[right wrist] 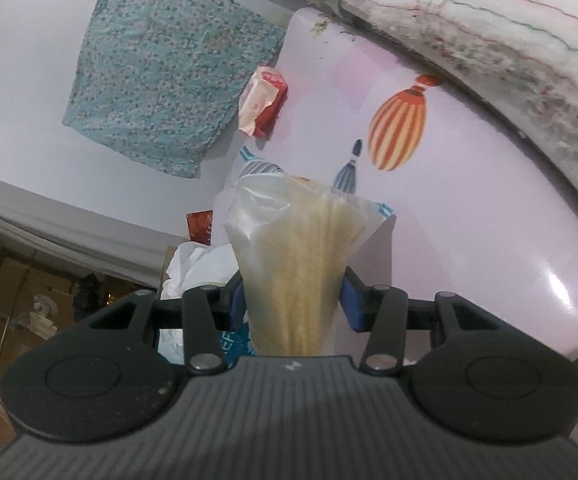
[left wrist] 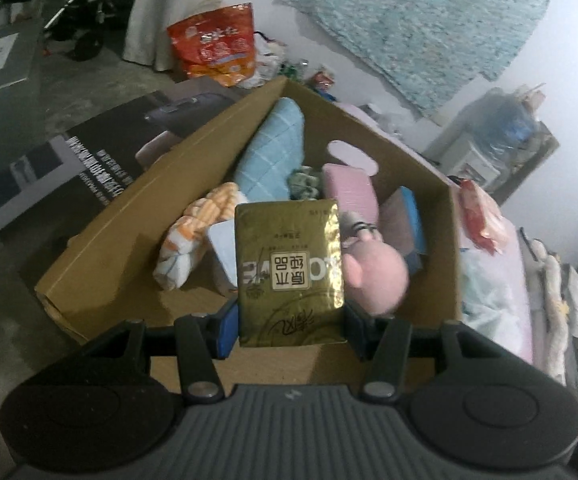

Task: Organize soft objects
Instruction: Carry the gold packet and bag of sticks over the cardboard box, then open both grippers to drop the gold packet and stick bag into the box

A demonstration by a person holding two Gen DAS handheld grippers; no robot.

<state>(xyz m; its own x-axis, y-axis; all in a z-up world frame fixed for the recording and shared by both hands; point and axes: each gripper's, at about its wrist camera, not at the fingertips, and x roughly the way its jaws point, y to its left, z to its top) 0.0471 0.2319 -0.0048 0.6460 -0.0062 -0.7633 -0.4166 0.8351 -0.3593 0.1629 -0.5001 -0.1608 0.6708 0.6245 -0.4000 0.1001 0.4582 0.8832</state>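
**Gold pack poised over the box, noodle bag gripped on the bed**

Nearest first: the left gripper [left wrist: 291, 326] is clamped on a gold foil pack [left wrist: 290, 268], its blue pads pressing the pack's two long sides near the lower end. The pack hangs over the near part of the cardboard box [left wrist: 101, 264], label upside down to the camera. By its look it is a light, squashy wrapped block with a slick foil skin; a hold across the narrow width, low down as now, seems sound, though the foil could slide if the squeeze is slack.

Inside the box, just past the pack, lie a pink plush toy [left wrist: 377, 276] to its right and an orange-and-white cloth bundle [left wrist: 193, 236] to its left. Farther in sit a pale blue quilted cushion [left wrist: 273, 152] leaning on the left wall and a pink pillow [left wrist: 351, 192] beside it. Beyond the box's far corner stands an orange snack bag [left wrist: 217, 48] on the floor.

On the other side, the right gripper [right wrist: 293, 304] is closed on a clear bag of pale noodles [right wrist: 301, 248], pads at its lower part. Whether the contents are brittle I can only guess; if so, a gentle hold is wise, and the thin plastic is likely slippery. Behind the bag spreads a balloon-print sheet [right wrist: 469, 200], with a red-and-white packet [right wrist: 265, 104] lying farther along it.
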